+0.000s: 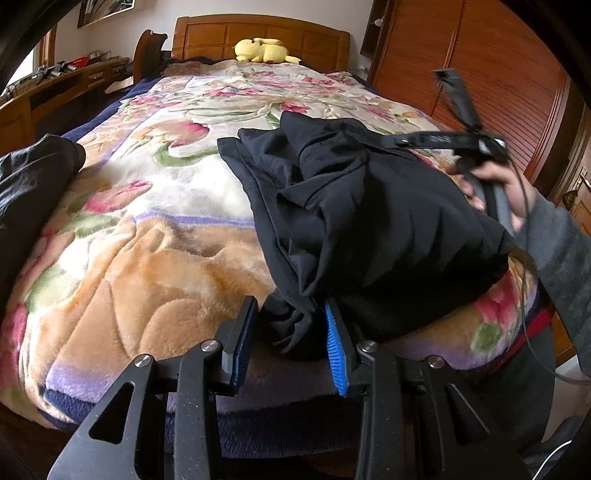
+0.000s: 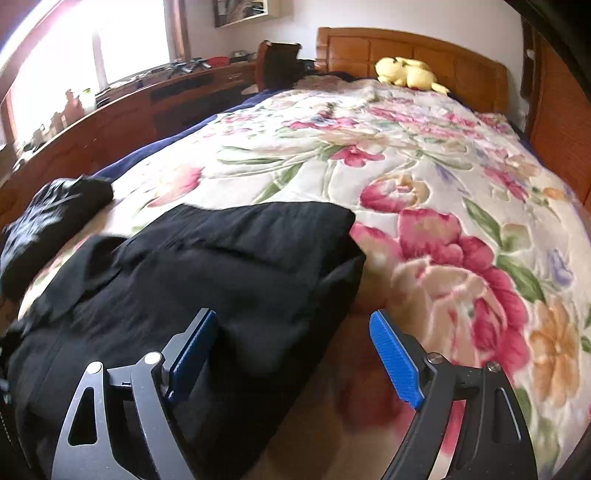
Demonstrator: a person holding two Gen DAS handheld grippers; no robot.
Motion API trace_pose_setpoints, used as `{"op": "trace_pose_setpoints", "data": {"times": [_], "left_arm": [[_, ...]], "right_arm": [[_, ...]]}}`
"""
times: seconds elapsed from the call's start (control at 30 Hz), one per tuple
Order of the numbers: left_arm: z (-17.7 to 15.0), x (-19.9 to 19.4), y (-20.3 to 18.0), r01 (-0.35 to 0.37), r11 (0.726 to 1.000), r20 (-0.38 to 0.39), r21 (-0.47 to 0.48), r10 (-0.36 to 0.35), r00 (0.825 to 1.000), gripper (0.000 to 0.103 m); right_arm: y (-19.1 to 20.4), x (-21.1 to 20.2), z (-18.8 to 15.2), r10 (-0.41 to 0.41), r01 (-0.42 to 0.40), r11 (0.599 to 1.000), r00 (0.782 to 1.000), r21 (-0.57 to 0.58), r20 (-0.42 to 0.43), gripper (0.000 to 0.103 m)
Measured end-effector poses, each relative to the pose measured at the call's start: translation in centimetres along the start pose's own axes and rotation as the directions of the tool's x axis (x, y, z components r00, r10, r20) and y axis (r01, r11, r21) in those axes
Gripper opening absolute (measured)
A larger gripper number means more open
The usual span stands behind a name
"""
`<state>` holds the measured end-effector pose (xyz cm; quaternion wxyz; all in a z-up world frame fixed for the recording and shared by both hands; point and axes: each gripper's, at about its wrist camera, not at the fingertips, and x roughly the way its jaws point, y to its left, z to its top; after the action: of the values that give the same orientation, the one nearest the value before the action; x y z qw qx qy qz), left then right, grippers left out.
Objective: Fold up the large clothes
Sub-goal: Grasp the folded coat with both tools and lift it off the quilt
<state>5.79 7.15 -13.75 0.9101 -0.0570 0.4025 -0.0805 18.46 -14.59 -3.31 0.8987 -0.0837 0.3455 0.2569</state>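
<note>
A large black garment (image 1: 369,221) lies bunched on the floral blanket (image 1: 147,229) near the bed's foot. My left gripper (image 1: 291,332) has its jaws partly apart around a hanging fold of the garment's near edge. The cloth touches the right blue pad (image 1: 334,347); a gap shows at the left pad. In the right wrist view the garment (image 2: 207,280) lies flatter. My right gripper (image 2: 291,350) is open above its right edge and holds nothing. The right gripper also shows in the left wrist view (image 1: 448,107), held by a hand.
A second dark garment (image 1: 33,181) lies at the bed's left edge, also seen in the right wrist view (image 2: 55,218). A yellow plush toy (image 1: 264,50) sits at the wooden headboard (image 1: 258,33). A wooden wardrobe (image 1: 480,74) stands on the right, a desk (image 2: 147,99) on the left.
</note>
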Motion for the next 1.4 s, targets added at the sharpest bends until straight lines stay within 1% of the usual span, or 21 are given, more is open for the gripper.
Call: {"op": "trace_pose_setpoints", "data": {"times": [0.1,0.23,0.3,0.4,0.43,0.5,0.53,0.57,0.6,0.63,0.67,0.7,0.73,0.8,0.83,0.9,0.93,1.13,1.23,1.33,1.4], "left_arm": [[-0.1,0.0,-0.1,-0.006,1.0,0.001,0.003,0.006,1.0,0.037],[-0.3,-0.2,0.0,-0.002,1.0,0.011,-0.014,0.002,1.0,0.037],[-0.4,-0.2,0.0,-0.004,1.0,0.018,-0.026,0.004,1.0,0.037],[-0.4,-0.2,-0.2,-0.011,1.0,0.022,-0.025,0.012,1.0,0.037],[-0.5,-0.2,-0.1,-0.007,1.0,0.025,-0.026,0.008,1.0,0.035],[-0.6,-0.4,0.1,0.021,0.999,0.028,-0.04,-0.02,0.999,0.027],[-0.6,-0.6,0.3,0.043,0.998,0.041,-0.054,-0.041,0.998,0.02],[-0.7,-0.9,0.4,0.065,0.995,0.06,-0.069,-0.061,0.996,0.015],[-0.7,-1.2,0.5,0.082,0.994,0.074,-0.073,-0.077,0.994,0.014],[-0.8,-1.3,0.3,0.08,0.995,0.079,-0.063,-0.075,0.994,0.012],[-0.7,-1.5,0.1,0.081,0.995,0.087,-0.059,-0.076,0.993,0.011],[-0.7,-1.7,0.1,0.086,0.995,0.097,-0.057,-0.081,0.992,0.01],[-0.6,-1.9,0.0,0.089,0.995,0.103,-0.053,-0.083,0.991,0.009],[-0.2,-2.8,0.0,0.089,0.995,0.134,-0.04,-0.083,0.987,0.008],[0.0,-3.1,0.1,0.086,0.996,0.146,-0.034,-0.08,0.986,0.008],[0.5,-4.3,0.8,0.084,0.996,0.198,-0.037,-0.075,0.977,0.007],[0.8,-5.1,1.4,0.094,0.995,0.232,-0.044,-0.081,0.969,0.006],[1.7,-8.9,5.0,0.056,0.996,0.325,-0.067,-0.031,0.945,0.006],[2.2,-11.5,7.4,0.003,0.998,0.368,-0.068,0.023,0.93,0.006],[2.9,-14.7,10.5,-0.044,0.995,0.418,-0.09,0.078,0.905,0.006],[2.8,-16.7,12.4,-0.083,0.992,0.443,-0.098,0.118,0.889,0.006]], "right_arm": [[-1.1,2.1,0.4,0.032,-0.031,0.999,0.999,0.041,-0.025,0.089],[-2.6,4.2,0.4,0.113,-0.105,0.989,0.991,0.108,-0.067,0.095],[-3.3,4.9,0.4,0.153,-0.139,0.98,0.985,0.143,-0.086,0.096],[-3.9,5.9,0.7,0.195,-0.177,0.972,0.974,0.158,-0.111,0.096],[-4.0,6.2,0.8,0.208,-0.186,0.969,0.97,0.164,-0.123,0.096],[-4.1,6.5,1.0,0.228,-0.203,0.963,0.964,0.176,-0.137,0.095],[-4.2,6.5,1.1,0.238,-0.212,0.96,0.962,0.185,-0.134,0.092],[-4.2,6.4,1.0,0.257,-0.229,0.952,0.958,0.202,-0.125,0.088],[-4.3,6.3,0.9,0.294,-0.263,0.937,0.949,0.229,-0.112,0.075],[-4.3,6.3,0.8,0.309,-0.278,0.93,0.946,0.242,-0.099,0.066],[-4.3,6.0,0.6,0.296,-0.269,0.934,0.951,0.235,-0.092,0.064],[-4.0,5.8,0.7,0.283,-0.259,0.941,0.955,0.219,-0.087,0.055],[-3.7,5.3,0.8,0.264,-0.244,0.949,0.962,0.201,-0.076,0.043],[-3.2,4.2,1.1,0.239,-0.225,0.958,0.969,0.176,-0.062,0.031],[-2.7,3.6,1.4,0.224,-0.214,0.965,0.973,0.155,-0.053,0.027],[-1.7,2.4,1.8,0.206,-0.2,0.972,0.978,0.122,-0.034,0.026],[-1.3,1.9,2.2,0.213,-0.208,0.97,0.977,0.124,-0.023,0.025],[3.3,-0.9,5.2,0.217,-0.22,0.974,0.974,0.055,0.064,0.023],[6.5,-1.9,7.3,0.236,-0.236,0.972,0.967,-0.007,0.093,0.022],[10.2,-1.9,9.7,0.256,-0.25,0.966,0.96,-0.067,0.112,0.022],[13.1,-1.1,11.5,0.278,-0.268,0.958,0.955,-0.104,0.101,0.022]]}}
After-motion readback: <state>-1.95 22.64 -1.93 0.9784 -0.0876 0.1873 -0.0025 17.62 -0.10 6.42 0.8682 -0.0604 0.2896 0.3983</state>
